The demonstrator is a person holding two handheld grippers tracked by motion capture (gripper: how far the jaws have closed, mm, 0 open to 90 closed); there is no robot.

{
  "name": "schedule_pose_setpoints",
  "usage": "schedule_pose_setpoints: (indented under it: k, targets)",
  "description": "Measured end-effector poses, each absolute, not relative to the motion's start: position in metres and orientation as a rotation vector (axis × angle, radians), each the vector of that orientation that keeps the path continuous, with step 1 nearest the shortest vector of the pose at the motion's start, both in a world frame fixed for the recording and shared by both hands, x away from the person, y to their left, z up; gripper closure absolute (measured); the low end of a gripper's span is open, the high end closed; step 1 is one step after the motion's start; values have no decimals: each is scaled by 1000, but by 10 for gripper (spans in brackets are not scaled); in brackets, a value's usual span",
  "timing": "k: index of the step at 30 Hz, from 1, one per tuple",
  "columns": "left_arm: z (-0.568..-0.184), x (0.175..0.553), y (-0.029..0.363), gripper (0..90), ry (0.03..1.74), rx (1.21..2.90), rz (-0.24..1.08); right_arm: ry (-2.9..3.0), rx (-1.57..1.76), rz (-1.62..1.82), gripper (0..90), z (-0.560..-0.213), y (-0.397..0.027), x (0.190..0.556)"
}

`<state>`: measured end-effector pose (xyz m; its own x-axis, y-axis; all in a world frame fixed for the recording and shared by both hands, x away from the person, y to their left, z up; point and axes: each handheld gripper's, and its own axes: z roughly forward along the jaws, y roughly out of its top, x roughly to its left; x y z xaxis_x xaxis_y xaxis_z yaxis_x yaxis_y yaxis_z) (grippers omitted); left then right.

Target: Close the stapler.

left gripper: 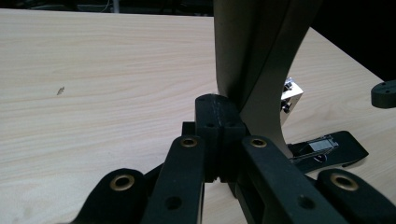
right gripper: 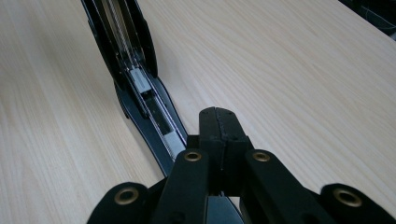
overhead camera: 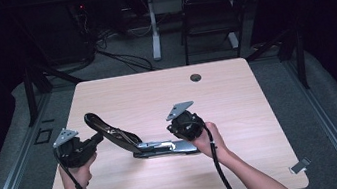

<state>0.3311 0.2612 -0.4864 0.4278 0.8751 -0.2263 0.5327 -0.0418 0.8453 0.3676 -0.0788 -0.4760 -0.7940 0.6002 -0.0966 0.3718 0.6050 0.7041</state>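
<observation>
The pale wooden table (overhead camera: 236, 89) has broad bare room on its far half and along its right side; a round cable hole (overhead camera: 196, 77) sits near the far edge, well apart from the work. On the near half, about midway between left and right, lies an opened stapler (overhead camera: 138, 142). Its base (overhead camera: 174, 147) lies flat with its long axis running left to right, while its black upper arm (overhead camera: 106, 129) is swung up from the hinge and slants away to the far left, its curved end highest.

The left gripper (overhead camera: 96, 138) is on the near left, close to the left edge, its jaws pressed together with the tips right beside the raised arm; the left gripper view shows that arm rising just behind the closed tips, whether touching I cannot tell. The right gripper (overhead camera: 184, 131) hovers over the base's right end, jaws together on nothing, pointing along the staple channel (right gripper: 149, 100).
</observation>
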Motion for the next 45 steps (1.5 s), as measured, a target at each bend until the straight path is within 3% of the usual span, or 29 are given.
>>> schedule_pose_setpoints:
  k: [30, 45]
  targets:
    - [-498, 334, 231, 900, 1161, 1800, 394, 2543, 638, 1059, 900, -451, -13, 382]
    - [-508, 342, 202, 899, 1066, 1907, 321, 2451, 615, 1194, 900, -428, -19, 368]
